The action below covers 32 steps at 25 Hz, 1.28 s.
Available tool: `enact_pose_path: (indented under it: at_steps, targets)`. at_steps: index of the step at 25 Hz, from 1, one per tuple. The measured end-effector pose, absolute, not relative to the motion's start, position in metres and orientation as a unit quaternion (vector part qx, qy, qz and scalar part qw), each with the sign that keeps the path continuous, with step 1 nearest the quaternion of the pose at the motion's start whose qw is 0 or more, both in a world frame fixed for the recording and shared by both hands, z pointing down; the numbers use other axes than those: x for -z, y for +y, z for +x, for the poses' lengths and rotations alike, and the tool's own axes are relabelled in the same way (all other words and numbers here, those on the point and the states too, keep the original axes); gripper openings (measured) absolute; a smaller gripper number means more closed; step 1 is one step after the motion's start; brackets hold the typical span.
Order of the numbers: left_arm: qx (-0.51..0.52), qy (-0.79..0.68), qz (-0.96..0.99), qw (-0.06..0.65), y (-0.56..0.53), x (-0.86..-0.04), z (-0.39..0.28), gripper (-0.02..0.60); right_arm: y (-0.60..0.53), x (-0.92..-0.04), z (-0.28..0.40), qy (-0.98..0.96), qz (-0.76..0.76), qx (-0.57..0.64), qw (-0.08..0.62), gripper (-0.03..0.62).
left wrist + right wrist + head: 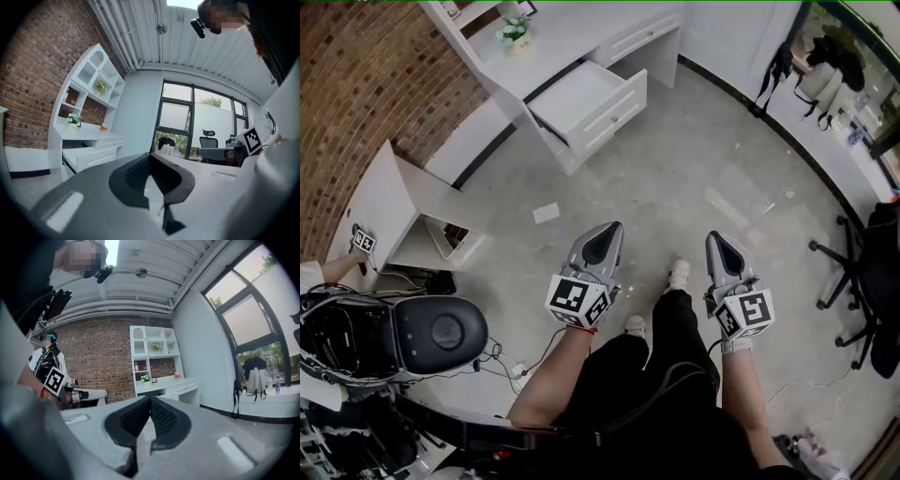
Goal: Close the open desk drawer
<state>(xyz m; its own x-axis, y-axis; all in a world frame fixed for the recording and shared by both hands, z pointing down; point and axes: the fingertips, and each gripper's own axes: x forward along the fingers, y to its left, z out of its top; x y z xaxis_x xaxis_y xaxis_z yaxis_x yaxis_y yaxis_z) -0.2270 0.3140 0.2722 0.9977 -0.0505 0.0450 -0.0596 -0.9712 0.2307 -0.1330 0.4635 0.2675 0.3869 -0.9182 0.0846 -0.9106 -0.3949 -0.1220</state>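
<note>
White laminate, flat-fronted and square-cornered: the drawer (591,103) juts well out of the desk's (572,37) front, its shallow box open to the head view. Nothing of the task is done yet. The whole push is left, and I judge I must first cross the floor (694,178), grey, speckled and smooth like polished concrete. My left gripper (610,232) and right gripper (713,238) hang over my legs, well apart from the drawer. Each is a tapered grey shell with a black-and-white marker cube.

Left gripper view: the jaws are pressed together, with the ribbed black pads (136,171) meeting at the tip and nothing between them. Beyond them the drawer stands pulled out under the desk top, showing a long panelled front, with a rough red brick wall (33,79) beside it.

Right gripper view: these jaws are likewise together and empty, with the same waffled rubber set in a matte grey body. The desk shows small and far past the tips, against the brick. I cannot pick the drawer out there.
</note>
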Motion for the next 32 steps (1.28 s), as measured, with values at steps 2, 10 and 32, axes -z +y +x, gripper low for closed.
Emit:
enact_pose_path:
  at_steps: [2,10,32]
  targets:
    - [-0.021,-0.036,0.992,0.117,0.303,-0.275,-0.217,0.003,0.446,-0.274,-0.122,0.562,-0.823,0.074,0.031,0.000]
    - [-0.025,-0.071,0.990,0.116,0.252,-0.279,-0.159,0.003,0.364,-0.281,-0.059,0.620,-0.780,0.080,0.028,0.000]
    - [-0.044,-0.185,0.974,0.122,0.147,-0.301,-0.017,0.003,0.260,-0.317,0.104,0.695,-0.708,0.129,0.013,0.000]
